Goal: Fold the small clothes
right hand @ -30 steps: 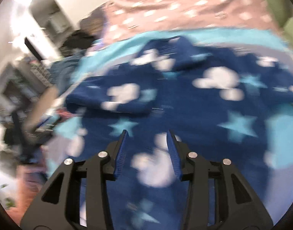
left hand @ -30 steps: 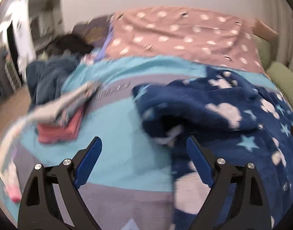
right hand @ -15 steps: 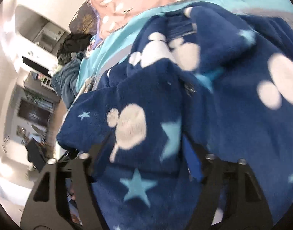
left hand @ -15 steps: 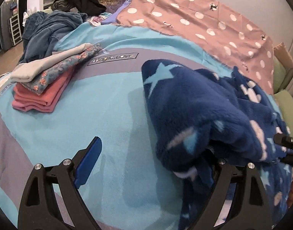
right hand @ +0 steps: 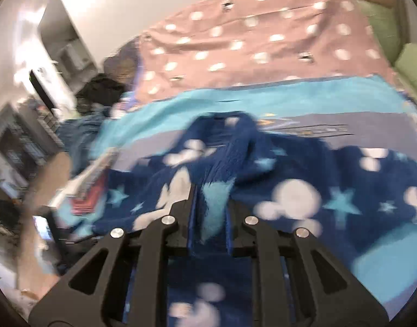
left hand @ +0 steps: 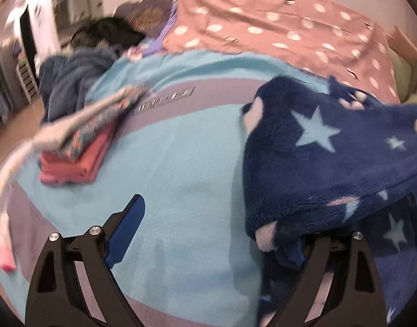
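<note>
Navy fleece garment with pale stars and white mouse-head shapes (right hand: 304,190) lies rumpled on the turquoise and grey striped blanket (left hand: 181,177); the right gripper (right hand: 208,218) pinches a raised fold of it between nearly closed jaws; the left gripper (left hand: 208,234) is spread wide, its right finger hidden under a lifted navy flap; a folded stack of coral and floral clothes (left hand: 80,152) sits well apart.

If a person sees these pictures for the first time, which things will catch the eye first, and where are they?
First comes the dark blue fleece garment with stars and white shapes, filling the right side of the left wrist view and draped over that tool's right finger. In the right wrist view, the right tool pinches a fold of it. At the left, a folded pile of clothes lies on the turquoise blanket.
</note>
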A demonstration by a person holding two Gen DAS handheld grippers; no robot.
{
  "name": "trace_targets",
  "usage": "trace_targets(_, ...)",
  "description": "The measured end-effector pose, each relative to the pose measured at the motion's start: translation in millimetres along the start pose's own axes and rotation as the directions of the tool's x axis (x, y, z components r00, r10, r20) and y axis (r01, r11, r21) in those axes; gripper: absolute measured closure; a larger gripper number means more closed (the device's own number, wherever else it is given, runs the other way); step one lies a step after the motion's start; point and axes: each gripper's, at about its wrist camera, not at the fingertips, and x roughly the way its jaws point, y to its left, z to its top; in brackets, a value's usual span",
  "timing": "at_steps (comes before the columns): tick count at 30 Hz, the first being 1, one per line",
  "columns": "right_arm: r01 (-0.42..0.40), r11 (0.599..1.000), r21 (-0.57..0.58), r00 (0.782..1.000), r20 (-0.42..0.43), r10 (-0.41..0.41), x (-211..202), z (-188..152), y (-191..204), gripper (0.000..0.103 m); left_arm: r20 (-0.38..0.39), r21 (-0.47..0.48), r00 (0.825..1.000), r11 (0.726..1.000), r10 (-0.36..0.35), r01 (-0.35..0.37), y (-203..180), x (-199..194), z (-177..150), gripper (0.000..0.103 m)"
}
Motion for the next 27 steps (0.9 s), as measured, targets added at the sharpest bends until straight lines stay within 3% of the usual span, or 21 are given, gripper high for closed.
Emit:
trace_targets(3,0.123,0.992,-0.01,0.992,-0.002,-0.123,4,-13,-23,0.09,0.008,0.043,0.998,0.997,-0.06,0.06,-9,-14,0,0.013)
trace_targets(9,0.087,0.991,0.104,0.992,-0.099,-0.077,14,-41,-60,0.089,0.009,0.086,0.995,0.992,-0.094,0.093,-12,-34,-4,0.013)
trace_targets(12,0.021,0.991,0.135,0.992,-0.127,-0.004,15,-49,-64,0.069,0.038,0.076,0.994,0.992,-0.103,0.1,-5,-42,-5,0.013)
trace_targets(14,-0.005,0.99,0.14,0.988,-0.151,0.027,15,-55,-58,0.041,0.047,0.081,0.995,0.993,-0.087,0.083,-2,-39,-6,0.013)
trace_targets(19,-0.083,0.978,0.191,0.968,-0.216,0.124,50,-58,-53,0.039,-0.024,0.084,0.998,0.995,-0.052,0.054,-3,-13,-12,0.013)
trace_targets(20,-0.089,0.974,0.209,0.962,-0.237,0.139,63,-58,-52,0.049,-0.028,0.086,0.998,0.995,-0.054,0.056,-4,-11,-13,0.013)
trace_targets(22,-0.064,0.979,0.195,0.953,-0.28,0.118,74,-60,-46,0.089,-0.027,0.092,0.999,0.995,-0.046,0.048,-7,-11,-15,0.013)
trace_targets(23,-0.045,0.983,0.178,0.955,-0.281,0.095,73,-59,-42,0.09,-0.023,0.098,0.999,0.994,-0.038,0.04,-7,-12,-15,0.013)
trace_targets(26,0.019,0.996,0.088,0.99,-0.139,-0.006,32,-44,-28,0.09,-0.013,0.108,1.0,0.994,-0.028,0.029,-6,-18,-17,0.013)
trace_targets(27,0.045,0.996,0.077,0.992,-0.118,-0.036,24,-41,-29,0.09,-0.011,0.115,1.0,0.993,-0.03,0.031,-6,-20,-19,0.013)
